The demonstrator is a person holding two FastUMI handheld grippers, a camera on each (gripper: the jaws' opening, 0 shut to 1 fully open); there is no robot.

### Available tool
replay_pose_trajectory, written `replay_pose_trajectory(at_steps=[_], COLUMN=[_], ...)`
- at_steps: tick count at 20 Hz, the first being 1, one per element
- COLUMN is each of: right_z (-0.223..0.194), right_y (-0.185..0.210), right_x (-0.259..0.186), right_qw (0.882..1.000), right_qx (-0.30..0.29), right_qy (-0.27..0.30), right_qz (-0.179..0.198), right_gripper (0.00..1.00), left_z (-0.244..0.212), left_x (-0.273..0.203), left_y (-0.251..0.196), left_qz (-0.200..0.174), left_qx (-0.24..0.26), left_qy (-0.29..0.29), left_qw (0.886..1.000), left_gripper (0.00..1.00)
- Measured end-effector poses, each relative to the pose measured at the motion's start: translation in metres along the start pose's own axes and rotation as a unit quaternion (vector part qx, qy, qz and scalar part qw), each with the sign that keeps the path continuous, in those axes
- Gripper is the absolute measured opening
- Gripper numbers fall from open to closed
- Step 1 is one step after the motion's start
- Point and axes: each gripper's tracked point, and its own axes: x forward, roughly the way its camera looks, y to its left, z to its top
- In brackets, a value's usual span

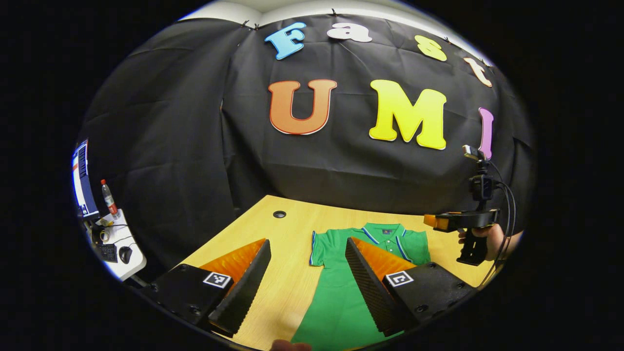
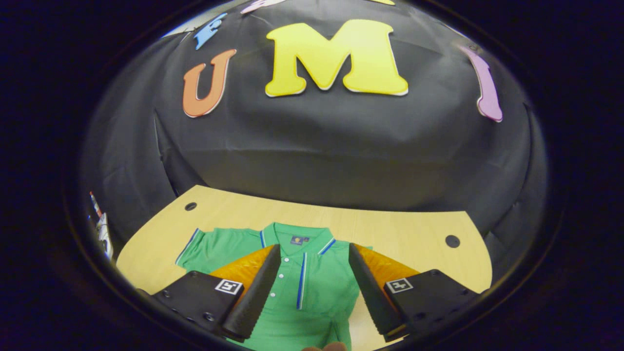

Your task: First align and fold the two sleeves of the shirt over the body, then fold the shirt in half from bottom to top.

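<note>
A green polo shirt (image 1: 336, 292) with blue-and-white trim lies flat on the wooden table (image 1: 287, 229), collar toward the booth wall. My left gripper (image 1: 308, 243) hovers open over the shirt's left sleeve (image 1: 321, 248) and the bare wood beside it. In the right gripper view the shirt (image 2: 321, 292) lies face up, buttoned placket showing. There my right gripper (image 2: 314, 246) stands open above the collar (image 2: 297, 236) and chest, holding nothing. The left sleeve (image 2: 204, 248) is spread out; the other sleeve is hidden behind a finger. A hand (image 1: 492, 239) holds the right gripper (image 1: 460, 222) off the shirt's right shoulder.
The table has round cable holes (image 1: 279, 214) (image 2: 452, 241) near its far corners. A white side desk (image 1: 117, 243) at the far left carries a bottle (image 1: 108, 197), a mouse and a keyboard, beside a monitor. Black cloth walls close in behind the table.
</note>
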Motion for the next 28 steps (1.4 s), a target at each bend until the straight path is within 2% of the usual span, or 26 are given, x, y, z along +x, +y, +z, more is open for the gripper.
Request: replay_pose_trajectory(at_steps=[5,7,12,15,18,23,27,28], right_z=[0.005,0.005,-0.009,-0.024,-0.034,-0.048,-0.056,-0.057], right_y=[0.003,-0.002,-0.014,-0.027,-0.033,-0.049,-0.054,-0.053], right_x=[-0.091,-0.126,-0.186,-0.213,-0.232,-0.248,-0.252,-0.252], right_qw=[0.998,0.998,0.998,0.997,0.997,0.996,0.994,0.993], right_qx=[-0.045,-0.041,-0.049,-0.050,-0.056,-0.053,-0.080,-0.091], right_qy=[-0.034,-0.040,-0.042,-0.032,-0.030,-0.009,0.012,0.017], right_qz=[0.006,-0.003,-0.029,-0.048,-0.055,-0.075,-0.078,-0.076], right_gripper=[0.95,0.92,0.94,0.92,0.94,0.94,0.92,0.94], left_z=[-0.017,-0.024,-0.046,-0.061,-0.074,-0.104,-0.131,-0.138], left_x=[0.035,0.053,0.092,0.121,0.148,0.203,0.246,0.253], left_y=[0.006,0.007,0.005,0.002,-0.002,-0.007,-0.002,-0.002], left_qz=[-0.046,-0.059,-0.086,-0.096,-0.108,-0.119,-0.113,-0.114], left_qx=[-0.045,-0.053,-0.070,-0.079,-0.076,-0.073,-0.039,-0.031], left_qy=[0.041,0.057,0.089,0.111,0.129,0.158,0.178,0.183], left_qw=[0.997,0.995,0.990,0.986,0.983,0.978,0.977,0.976], left_gripper=[0.99,0.98,0.99,0.99,0.99,0.98,0.98,0.97])
